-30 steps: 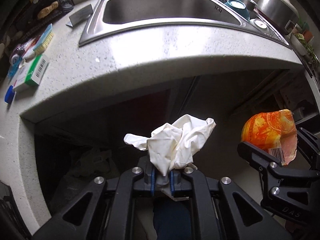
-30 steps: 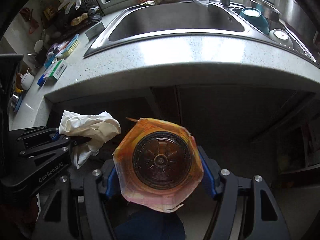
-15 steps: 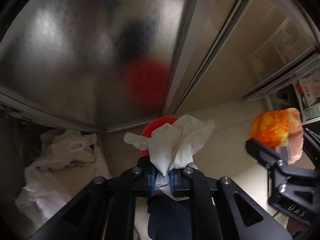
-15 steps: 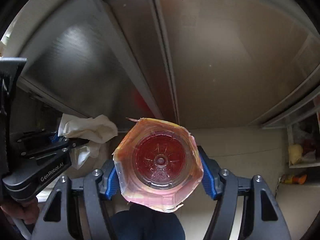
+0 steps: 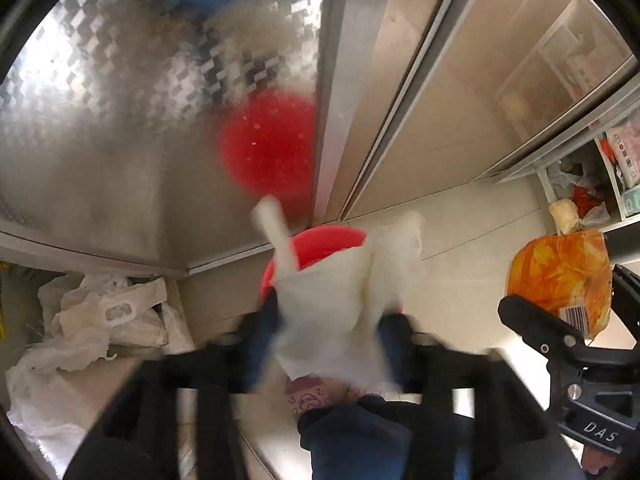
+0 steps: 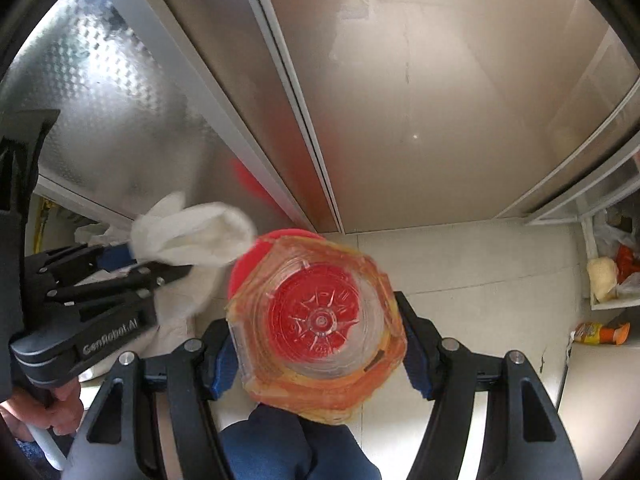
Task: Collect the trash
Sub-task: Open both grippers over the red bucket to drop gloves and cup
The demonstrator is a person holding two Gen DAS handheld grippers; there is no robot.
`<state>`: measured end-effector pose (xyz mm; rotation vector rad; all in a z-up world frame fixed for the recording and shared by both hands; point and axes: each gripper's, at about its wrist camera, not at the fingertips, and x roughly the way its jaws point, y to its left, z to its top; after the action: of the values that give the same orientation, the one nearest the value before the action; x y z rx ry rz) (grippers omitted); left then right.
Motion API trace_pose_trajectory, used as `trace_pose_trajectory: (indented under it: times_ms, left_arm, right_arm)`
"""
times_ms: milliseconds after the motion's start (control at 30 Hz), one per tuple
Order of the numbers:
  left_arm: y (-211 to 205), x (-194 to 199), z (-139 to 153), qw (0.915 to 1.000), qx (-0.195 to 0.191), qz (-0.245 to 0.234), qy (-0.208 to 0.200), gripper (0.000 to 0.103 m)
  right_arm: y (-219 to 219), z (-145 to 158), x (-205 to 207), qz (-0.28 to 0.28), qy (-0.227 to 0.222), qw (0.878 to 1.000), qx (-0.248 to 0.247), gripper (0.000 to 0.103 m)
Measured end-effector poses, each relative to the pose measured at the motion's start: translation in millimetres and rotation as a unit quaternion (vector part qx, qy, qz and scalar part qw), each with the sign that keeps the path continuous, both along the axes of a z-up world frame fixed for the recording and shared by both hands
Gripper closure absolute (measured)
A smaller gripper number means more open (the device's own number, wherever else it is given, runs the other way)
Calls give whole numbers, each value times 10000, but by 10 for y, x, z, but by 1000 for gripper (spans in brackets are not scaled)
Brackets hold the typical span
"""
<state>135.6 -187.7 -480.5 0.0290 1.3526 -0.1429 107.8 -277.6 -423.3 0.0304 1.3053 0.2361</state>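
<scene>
My left gripper [image 5: 326, 320] points down over a red bin [image 5: 320, 240] on the floor. Its jaws are opening and look blurred. A crumpled white tissue [image 5: 340, 304] hangs loose between them, spreading as the pads part from it. My right gripper [image 6: 318, 356] is shut on a clear plastic bottle with an orange label [image 6: 316, 320], seen bottom-first, just right of the tissue and above the bin's rim [image 6: 248, 264]. The left wrist view shows the same bottle [image 5: 560, 276] at the far right. The left gripper [image 6: 152, 264] with the tissue [image 6: 192, 232] sits at the left of the right wrist view.
Metal cabinet doors [image 5: 120, 120] rise behind the bin. Crumpled white plastic bags [image 5: 92, 320] lie on the floor to the left. A low shelf [image 6: 608, 272] with bags and an orange packet [image 6: 600, 334] stands at the right. The person's blue-clad knee [image 6: 288, 440] is below.
Both grippers dropped from countertop height to just above the floor by the red bin. The left jaws spread apart and the tissue came loose; the right still holds the bottle.
</scene>
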Motion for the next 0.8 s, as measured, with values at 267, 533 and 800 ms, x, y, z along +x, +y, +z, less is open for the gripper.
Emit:
trace_pose_trajectory:
  times_ms: [267, 533, 800]
  left_arm:
    - [96, -27, 141, 9999, 98, 39, -33, 18]
    - [328, -143, 344, 9990, 382, 217, -18, 6]
    - [751, -204, 447, 9968, 490, 625, -82, 1]
  right_arm:
    - [-16, -26, 81, 8, 65, 10000, 21, 38]
    - [132, 125, 167, 282, 110, 9995, 127, 38]
    - [368, 96, 204, 673, 106, 9976, 129, 38]
